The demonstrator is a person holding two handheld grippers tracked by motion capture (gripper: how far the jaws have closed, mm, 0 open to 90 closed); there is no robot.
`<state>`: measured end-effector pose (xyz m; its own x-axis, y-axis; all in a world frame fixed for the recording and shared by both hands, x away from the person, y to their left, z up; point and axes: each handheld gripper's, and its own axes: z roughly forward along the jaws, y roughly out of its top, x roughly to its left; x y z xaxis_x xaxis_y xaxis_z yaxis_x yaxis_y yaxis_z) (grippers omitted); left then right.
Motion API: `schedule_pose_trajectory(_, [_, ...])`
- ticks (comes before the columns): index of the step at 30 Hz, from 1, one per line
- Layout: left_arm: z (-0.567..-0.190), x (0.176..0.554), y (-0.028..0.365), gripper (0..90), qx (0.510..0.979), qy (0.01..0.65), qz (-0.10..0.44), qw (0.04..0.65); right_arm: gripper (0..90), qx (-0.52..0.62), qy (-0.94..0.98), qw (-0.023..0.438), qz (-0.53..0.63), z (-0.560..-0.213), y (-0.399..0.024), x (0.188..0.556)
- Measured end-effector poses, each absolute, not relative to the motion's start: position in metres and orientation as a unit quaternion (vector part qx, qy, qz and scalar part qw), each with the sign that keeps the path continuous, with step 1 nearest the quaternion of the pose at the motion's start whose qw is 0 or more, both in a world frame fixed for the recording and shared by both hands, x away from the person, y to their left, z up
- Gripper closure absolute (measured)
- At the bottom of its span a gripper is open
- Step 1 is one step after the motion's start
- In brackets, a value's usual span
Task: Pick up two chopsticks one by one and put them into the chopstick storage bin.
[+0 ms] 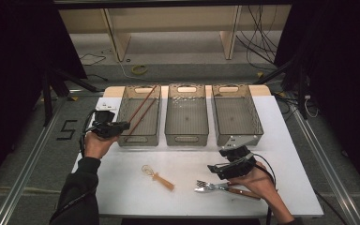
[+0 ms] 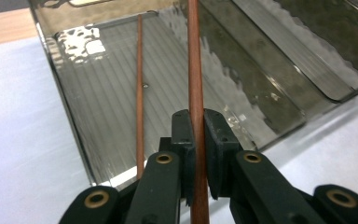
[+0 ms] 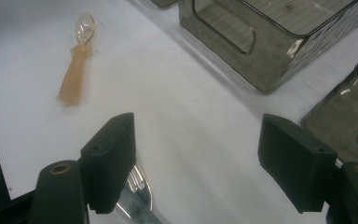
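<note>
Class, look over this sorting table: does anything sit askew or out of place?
Mostly tidy. One chopstick leans slanted across the left bin, its tip over the rim, while the left gripper grips the other chopstick. The fork and spoon lie loose on the table.

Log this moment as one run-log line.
left gripper: shut on chopstick, over left bin | second chopstick: in bin | right gripper: open over fork | spoon: on table

Smooth wooden chopstick [image 2: 196, 70], glossy plastic bin [image 2: 98, 84]
</note>
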<state>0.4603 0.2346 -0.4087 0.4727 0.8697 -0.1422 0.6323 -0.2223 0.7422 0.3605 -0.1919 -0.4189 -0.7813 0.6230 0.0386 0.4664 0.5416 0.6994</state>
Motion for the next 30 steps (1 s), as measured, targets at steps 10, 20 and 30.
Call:
schedule_pose_trajectory(10, [-0.410, 0.476, 0.233, 83.1, 0.760, 0.513, 0.153, 0.368, 28.5, 0.312, 0.871, 0.105, 0.365, -0.419, -0.195, 0.359])
schedule_pose_trajectory(20, [-0.417, 0.493, 0.233, 82.6, 0.754, 0.530, 0.151, 0.357, 28.5, 0.311, 0.871, 0.103, 0.367, -0.420, -0.197, 0.358])
schedule_pose_trajectory(30, [-0.417, 0.496, 0.230, 62.1, 0.752, 0.526, 0.150, 0.368, 28.5, 0.308, 0.871, 0.099, 0.369, -0.419, -0.197, 0.358])
